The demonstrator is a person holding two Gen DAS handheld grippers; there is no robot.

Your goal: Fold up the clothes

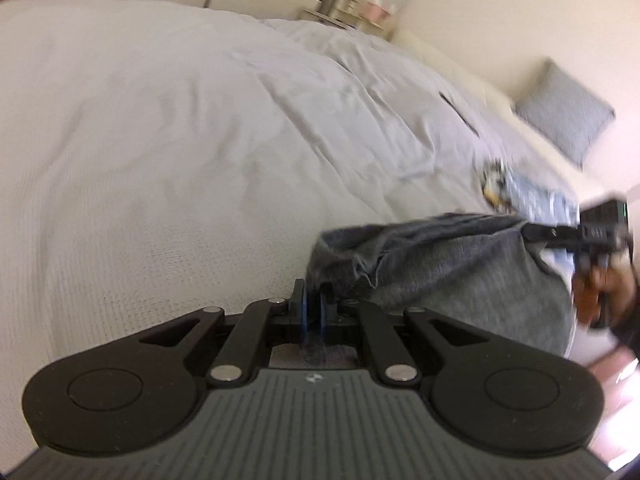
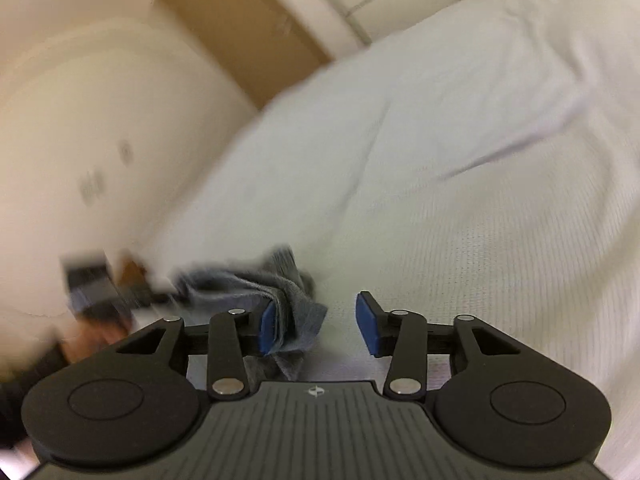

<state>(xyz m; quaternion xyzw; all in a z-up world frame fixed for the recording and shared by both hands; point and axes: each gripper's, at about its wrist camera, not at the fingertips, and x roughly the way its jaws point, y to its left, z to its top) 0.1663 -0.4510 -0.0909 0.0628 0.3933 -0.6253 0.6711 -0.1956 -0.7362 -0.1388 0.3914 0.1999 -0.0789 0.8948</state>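
A grey knit garment (image 1: 460,264) lies bunched on the white bedspread (image 1: 180,140) at the lower right of the left wrist view. My left gripper (image 1: 314,314) is shut on an edge of it, with grey fabric pinched between the blue pads. In the right wrist view the same garment (image 2: 248,280) stretches leftward to the blurred left gripper (image 2: 120,292). My right gripper (image 2: 318,326) is open. A fold of the cloth hangs against its left pad (image 2: 267,330), and the right pad (image 2: 367,324) is bare over the bedspread (image 2: 480,200).
A patterned blue and white cloth (image 1: 532,196) lies beyond the grey garment. A grey pillow (image 1: 564,112) leans on the cream wall at the bed's far side. A clear drawer unit (image 1: 368,0) stands past the bed. A hand (image 1: 600,288) holds the right gripper (image 1: 534,232).
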